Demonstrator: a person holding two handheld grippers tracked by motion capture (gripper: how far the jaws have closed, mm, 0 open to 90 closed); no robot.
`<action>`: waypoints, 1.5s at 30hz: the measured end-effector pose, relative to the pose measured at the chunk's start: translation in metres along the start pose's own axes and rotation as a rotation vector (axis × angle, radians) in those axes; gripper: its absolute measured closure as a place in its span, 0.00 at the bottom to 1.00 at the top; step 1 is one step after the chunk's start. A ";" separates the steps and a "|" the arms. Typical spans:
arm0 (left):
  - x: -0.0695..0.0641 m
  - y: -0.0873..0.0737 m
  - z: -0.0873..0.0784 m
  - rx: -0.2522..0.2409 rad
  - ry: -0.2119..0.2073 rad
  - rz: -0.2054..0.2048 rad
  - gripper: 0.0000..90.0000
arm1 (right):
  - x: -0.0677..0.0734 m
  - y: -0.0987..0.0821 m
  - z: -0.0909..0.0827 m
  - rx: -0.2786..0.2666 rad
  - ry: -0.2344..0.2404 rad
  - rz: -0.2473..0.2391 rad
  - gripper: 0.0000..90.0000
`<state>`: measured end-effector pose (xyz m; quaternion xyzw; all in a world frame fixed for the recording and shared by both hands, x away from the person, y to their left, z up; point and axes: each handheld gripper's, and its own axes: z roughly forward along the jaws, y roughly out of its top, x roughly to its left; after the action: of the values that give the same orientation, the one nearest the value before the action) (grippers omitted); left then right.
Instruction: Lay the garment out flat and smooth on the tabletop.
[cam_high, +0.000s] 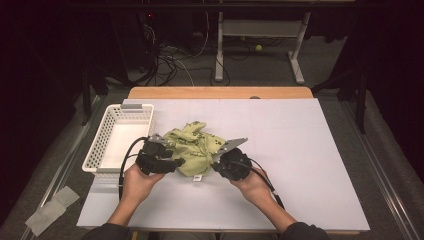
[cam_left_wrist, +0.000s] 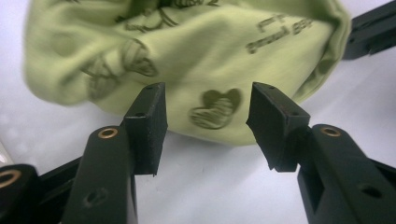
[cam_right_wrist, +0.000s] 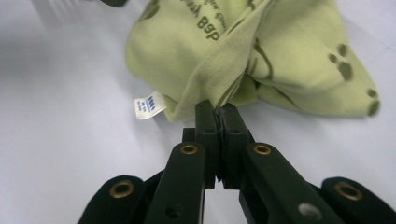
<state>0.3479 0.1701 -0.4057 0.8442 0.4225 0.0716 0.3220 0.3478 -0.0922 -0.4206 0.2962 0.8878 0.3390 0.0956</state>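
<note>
While the green cloth (cam_high: 196, 146) sits bunched up in a heap near the middle of the white tabletop (cam_high: 300, 165), both grippers are right up against it, one on each side. From the high view the left gripper (cam_high: 176, 163) is at about 8 o'clock of the heap and the right gripper (cam_high: 216, 159) at about 4 o'clock, each held in a hand coming up from 6 o'clock.

The right gripper (cam_right_wrist: 218, 112) has its jaws squeezed together on a folded edge of the cloth (cam_right_wrist: 261, 56); you can see the fabric pinched right between the pads and rising away toward 12 o'clock in the right gripper view. No earlier shot to compare, so that's just how it sits. A small white tag (cam_right_wrist: 149, 105) hangs off the cloth's hem at roughly 9 o'clock of the pinch point, lying on the table.

The left gripper (cam_left_wrist: 205, 126) is a different story: jaws standing apart, with the cloth (cam_left_wrist: 187, 56) just beyond the tips, toward 12 o'clock in the left gripper view. The pads don't look like they're pressing on anything. A dark heart print on the fabric sits right between the two tips.

The cloth has dark prints and some lettering on it, too blurry to read. A white plastic basket (cam_high: 102, 145) stands at 9 o'clock of the heap, near the table's left edge, just beside the left gripper.
</note>
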 end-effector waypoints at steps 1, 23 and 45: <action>0.000 0.000 0.000 0.002 0.001 0.001 0.49 | -0.002 -0.002 -0.002 0.000 -0.008 0.002 1.00; -0.002 0.000 0.000 -0.009 0.007 0.006 0.49 | -0.032 -0.035 -0.013 0.089 -0.090 0.080 0.98; -0.008 0.005 -0.003 -0.012 0.010 0.032 0.49 | -0.025 0.035 -0.006 0.075 -0.132 0.036 0.97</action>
<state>0.3454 0.1629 -0.3993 0.8485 0.4100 0.0833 0.3239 0.3816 -0.0895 -0.3940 0.3371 0.8862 0.2868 0.1368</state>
